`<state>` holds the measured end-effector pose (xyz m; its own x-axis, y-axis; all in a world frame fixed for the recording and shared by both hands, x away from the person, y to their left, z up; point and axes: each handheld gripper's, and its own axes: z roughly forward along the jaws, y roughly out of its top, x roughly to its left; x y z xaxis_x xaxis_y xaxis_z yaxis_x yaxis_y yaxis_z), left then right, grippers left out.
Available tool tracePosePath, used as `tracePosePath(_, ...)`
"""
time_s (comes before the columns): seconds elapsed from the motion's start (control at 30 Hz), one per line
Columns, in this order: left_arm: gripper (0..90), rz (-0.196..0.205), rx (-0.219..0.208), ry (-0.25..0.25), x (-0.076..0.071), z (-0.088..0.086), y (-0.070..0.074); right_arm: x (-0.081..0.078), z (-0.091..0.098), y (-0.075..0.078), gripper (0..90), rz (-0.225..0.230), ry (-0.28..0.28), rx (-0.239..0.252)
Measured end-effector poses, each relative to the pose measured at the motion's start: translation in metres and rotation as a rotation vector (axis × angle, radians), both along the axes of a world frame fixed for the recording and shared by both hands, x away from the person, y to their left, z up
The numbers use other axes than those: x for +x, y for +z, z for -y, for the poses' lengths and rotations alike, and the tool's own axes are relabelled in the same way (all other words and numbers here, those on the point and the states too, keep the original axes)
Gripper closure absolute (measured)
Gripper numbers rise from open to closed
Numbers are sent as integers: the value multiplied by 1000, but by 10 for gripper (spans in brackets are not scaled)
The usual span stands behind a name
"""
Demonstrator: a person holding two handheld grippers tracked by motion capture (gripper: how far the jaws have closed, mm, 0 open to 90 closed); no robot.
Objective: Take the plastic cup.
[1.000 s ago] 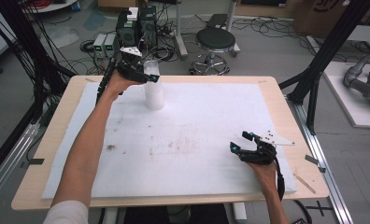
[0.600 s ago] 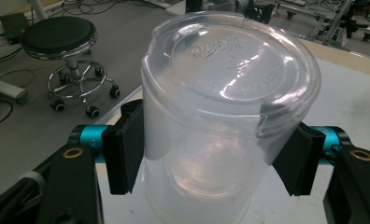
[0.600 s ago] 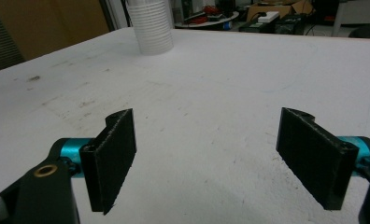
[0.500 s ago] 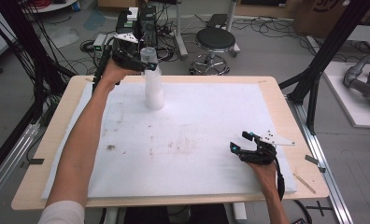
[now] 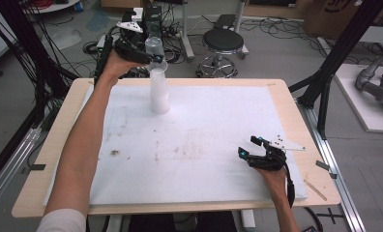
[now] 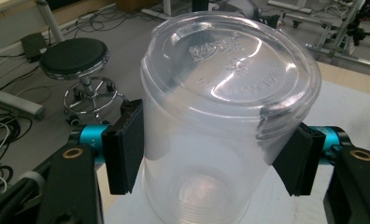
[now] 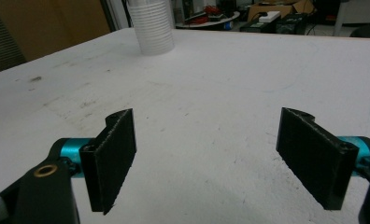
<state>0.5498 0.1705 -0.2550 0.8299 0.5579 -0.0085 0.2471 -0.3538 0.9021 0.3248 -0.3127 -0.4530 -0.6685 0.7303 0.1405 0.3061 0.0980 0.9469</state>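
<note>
Near edge, right side of the white-covered worktop [image 5: 213, 159]: right hand-held gripper [image 5: 250, 153] rests low on the sheet, jaws spread with nothing but bare sheet between them. Far left: left hand-held gripper [image 5: 153, 57] is raised above the worktop, jaws pinching the sides of a clear plastic cup [image 6: 220, 116] held upside down, its base uppermost. That cup sits directly over a stack of clear cups [image 5: 159, 92] standing on the far-left part of the sheet; whether cup and stack touch is not resolvable.
</note>
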Motion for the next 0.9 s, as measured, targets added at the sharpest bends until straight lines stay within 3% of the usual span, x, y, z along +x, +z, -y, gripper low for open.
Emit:
tracePosePath(0.1, 337, -20, 13, 3, -1, -2, 0, -1, 0, 0, 197, -6, 1, 2)
tracePosePath(0.3, 338, -8, -3, -2, -4, -4, 5, 0, 0, 0, 197, -3, 0, 1)
tracePosePath(0.5, 336, -25, 14, -23, -15, -5, 13, 0, 0, 0, 197, -6, 2, 1)
tracePosePath(0.63, 335, -19, 17, -61, -30, -5, 23, 0, 0, 0, 197, -15, 4, 3)
tracePosePath(0.73, 338, 2, -12, -93, -49, -7, 30, 1, 0, 0, 197, -15, 7, 5)
tracePosePath(0.9, 341, -5, -9, -121, -70, -8, 29, 0, 1, 0, 197, -8, 13, 3)
